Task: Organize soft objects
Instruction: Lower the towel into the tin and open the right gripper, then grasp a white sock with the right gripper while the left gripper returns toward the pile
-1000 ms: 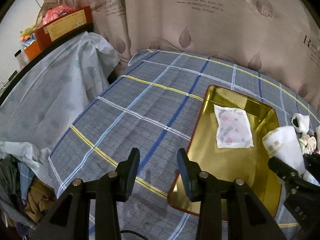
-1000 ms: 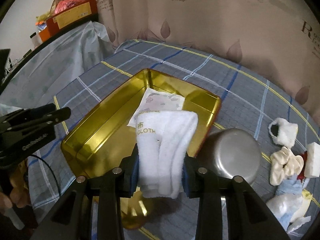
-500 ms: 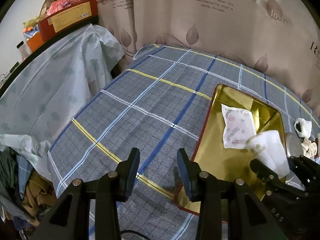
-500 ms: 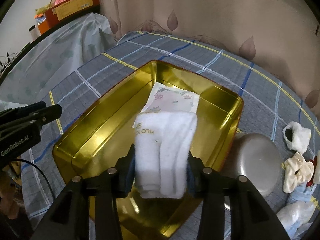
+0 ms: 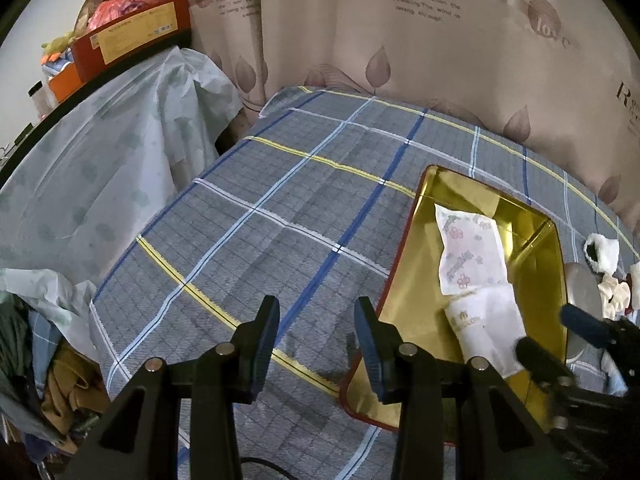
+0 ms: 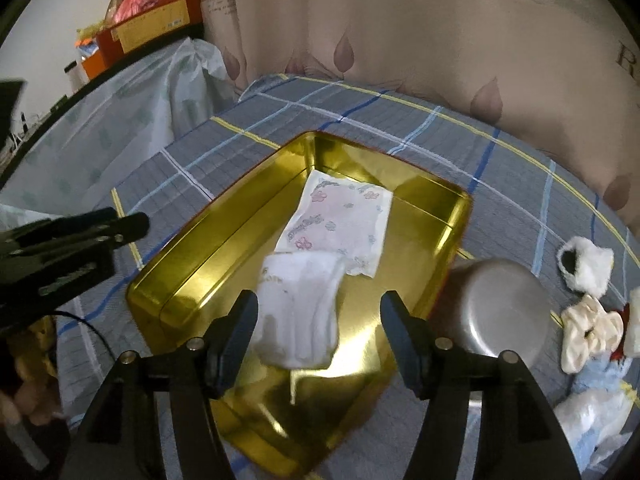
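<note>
A gold tin (image 6: 224, 240) lies on the plaid-covered table, with a flowered white packet (image 6: 340, 224) flat in its far half. A folded white towel (image 6: 300, 312) rests on the tin's floor, overlapping the packet's near edge. My right gripper (image 6: 320, 312) hovers over the towel. Its jaws are opening: the right pad stands well clear and the left one is just beside the cloth. In the left wrist view the tin (image 5: 416, 280), packet (image 5: 468, 252), towel (image 5: 484, 328) and right gripper (image 5: 556, 338) sit at the right. My left gripper (image 5: 316, 320) is open and empty above the tablecloth, left of the tin.
An upturned steel bowl (image 6: 504, 304) stands against the tin's right side. Beyond it lie a white fluffy piece (image 6: 588, 268), a cream scrunchie (image 6: 588, 328) and other soft items. A curtain hangs behind the table. Plastic-covered furniture (image 5: 100, 184) and a clothes pile (image 5: 48, 380) are on the left.
The right jaws have widened and let go of the white towel, which now lies on the tin's floor. The left gripper has stayed put.
</note>
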The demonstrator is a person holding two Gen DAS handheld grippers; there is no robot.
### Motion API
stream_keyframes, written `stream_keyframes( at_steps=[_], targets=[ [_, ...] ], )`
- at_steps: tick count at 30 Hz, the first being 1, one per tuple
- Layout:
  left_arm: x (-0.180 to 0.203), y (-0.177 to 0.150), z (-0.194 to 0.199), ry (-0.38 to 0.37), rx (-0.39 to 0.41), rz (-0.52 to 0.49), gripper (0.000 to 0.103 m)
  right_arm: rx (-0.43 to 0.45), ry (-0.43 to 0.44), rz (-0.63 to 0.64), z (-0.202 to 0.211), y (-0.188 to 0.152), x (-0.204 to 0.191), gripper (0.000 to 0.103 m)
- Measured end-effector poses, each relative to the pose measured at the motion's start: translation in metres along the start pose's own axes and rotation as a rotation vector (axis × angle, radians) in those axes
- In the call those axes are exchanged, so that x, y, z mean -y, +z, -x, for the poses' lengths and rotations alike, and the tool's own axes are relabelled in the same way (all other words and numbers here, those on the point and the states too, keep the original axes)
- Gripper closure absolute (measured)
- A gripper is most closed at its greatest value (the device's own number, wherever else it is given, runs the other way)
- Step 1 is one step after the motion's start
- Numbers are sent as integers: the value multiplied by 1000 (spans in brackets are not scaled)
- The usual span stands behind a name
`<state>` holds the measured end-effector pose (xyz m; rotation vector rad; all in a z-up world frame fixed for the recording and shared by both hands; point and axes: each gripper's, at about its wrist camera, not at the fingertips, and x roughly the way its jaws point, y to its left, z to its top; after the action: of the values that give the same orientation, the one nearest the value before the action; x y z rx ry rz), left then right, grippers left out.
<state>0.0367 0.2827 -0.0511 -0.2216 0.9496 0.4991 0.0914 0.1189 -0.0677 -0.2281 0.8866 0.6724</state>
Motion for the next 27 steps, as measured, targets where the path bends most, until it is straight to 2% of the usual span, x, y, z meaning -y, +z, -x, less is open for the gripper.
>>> stream_keyframes(
  at_steps=[7,15,17,22,27],
  targets=[
    [8,-3,2,10,8,-36,63,16,-38,-61,48,-18,39,42],
    [16,-5,3,23,20,-64,63,22,-176,-142,118,-49,122,40],
    [19,-7,4,30,30,-72,63,23,-238,-173,134,-62,150,35],
    [30,-12,4,45,40,-122,63,-10,-343,-269,162,-101,218,34],
    [43,-17,3,46,51,-175,63,-51,-373,-330,163,-141,262,34]
  ],
)
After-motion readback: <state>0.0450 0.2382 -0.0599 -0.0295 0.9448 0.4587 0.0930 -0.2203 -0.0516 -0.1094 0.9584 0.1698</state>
